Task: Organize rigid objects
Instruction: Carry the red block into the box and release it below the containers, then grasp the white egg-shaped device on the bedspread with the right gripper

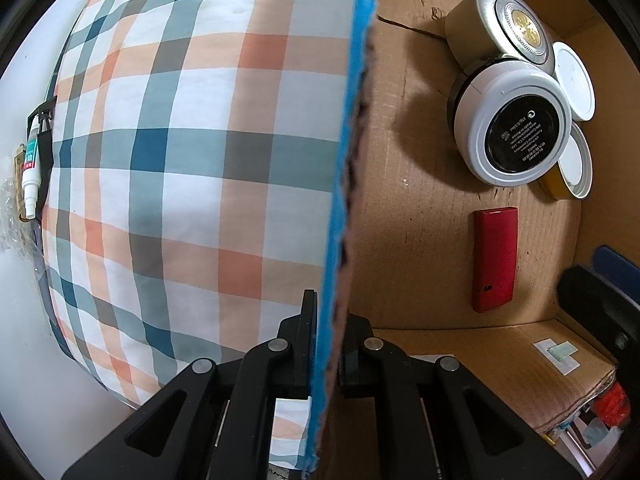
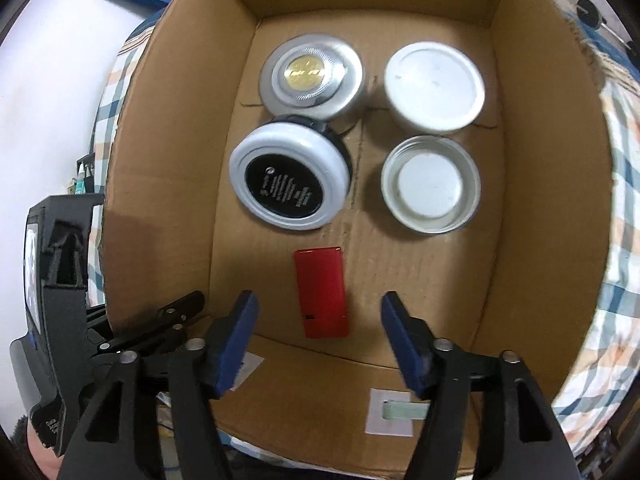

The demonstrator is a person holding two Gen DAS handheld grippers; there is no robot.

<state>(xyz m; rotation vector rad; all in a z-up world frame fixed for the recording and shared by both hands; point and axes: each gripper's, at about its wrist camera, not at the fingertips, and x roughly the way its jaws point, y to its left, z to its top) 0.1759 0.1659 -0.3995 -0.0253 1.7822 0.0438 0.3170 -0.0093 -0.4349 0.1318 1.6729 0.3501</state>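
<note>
The left gripper has its fingers clamped on the cardboard box wall; the right gripper hovers with fingers spread above the red lighter lying on the box floor, near four round tins

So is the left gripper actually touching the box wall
Touching. In the left wrist view, the left gripper has one finger on each side of the cardboard box wall, clamped against its blue outer face and brown inner face with no visible gap.
</note>
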